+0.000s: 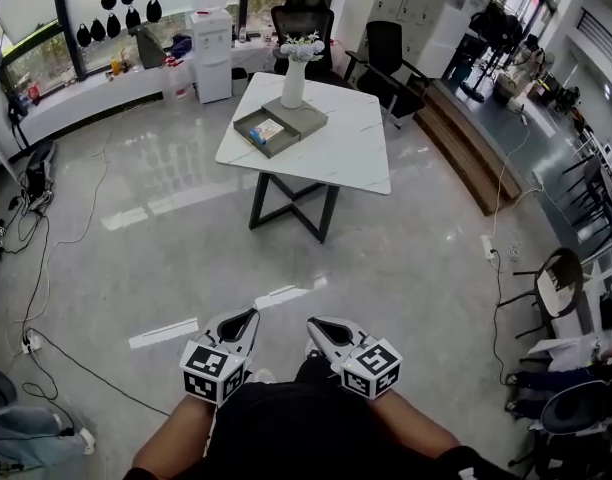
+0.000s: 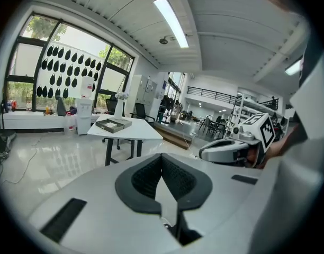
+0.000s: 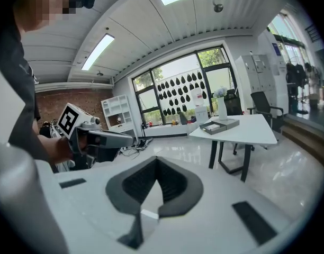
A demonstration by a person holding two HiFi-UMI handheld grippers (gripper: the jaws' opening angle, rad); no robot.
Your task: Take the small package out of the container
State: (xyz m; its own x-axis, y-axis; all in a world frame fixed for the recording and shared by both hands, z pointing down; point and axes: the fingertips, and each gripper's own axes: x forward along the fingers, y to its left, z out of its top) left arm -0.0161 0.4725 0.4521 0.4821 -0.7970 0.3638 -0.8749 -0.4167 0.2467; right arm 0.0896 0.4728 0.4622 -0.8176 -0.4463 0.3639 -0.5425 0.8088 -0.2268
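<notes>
Risks: vase knock, approach with shut jaws.
My left tool (image 1: 248, 315) and right tool (image 1: 317, 324) are both clenched on nothing, well apart from the tabletop (image 1: 346, 153). Small package (image 1: 267, 129) lies in the container (image 1: 308, 120) by the left edge. The vase (image 1: 294, 80) stands at its far end, so a wide reach could topple it.

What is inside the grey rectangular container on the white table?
A small flat package, light-coloured with a blue edge, lies in the grey rectangular container. Whatever may be under the package is covered, and the view is too distant for finer detail.
</notes>
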